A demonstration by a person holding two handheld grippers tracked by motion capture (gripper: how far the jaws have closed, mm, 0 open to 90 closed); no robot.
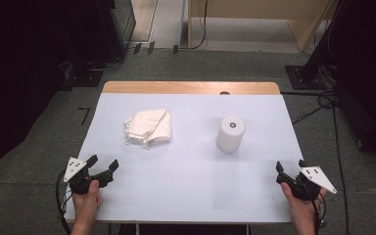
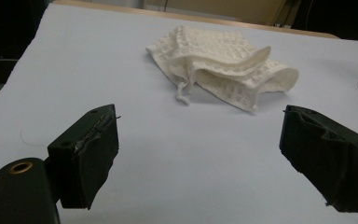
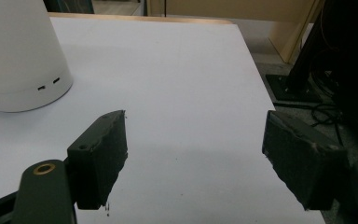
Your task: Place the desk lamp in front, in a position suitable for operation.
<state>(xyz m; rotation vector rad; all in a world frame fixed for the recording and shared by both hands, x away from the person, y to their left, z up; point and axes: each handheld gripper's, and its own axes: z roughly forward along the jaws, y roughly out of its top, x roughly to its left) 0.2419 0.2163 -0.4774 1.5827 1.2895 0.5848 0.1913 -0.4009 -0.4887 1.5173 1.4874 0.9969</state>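
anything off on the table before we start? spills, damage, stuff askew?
Nothing spilled or tipped. The white waffle-weave drawstring pouch lies crumpled with its mouth gaping, not flat. The white cylinder stands upright. The left gripper has frayed pad edges; the right gripper looks worn too. Both sit open and empty.
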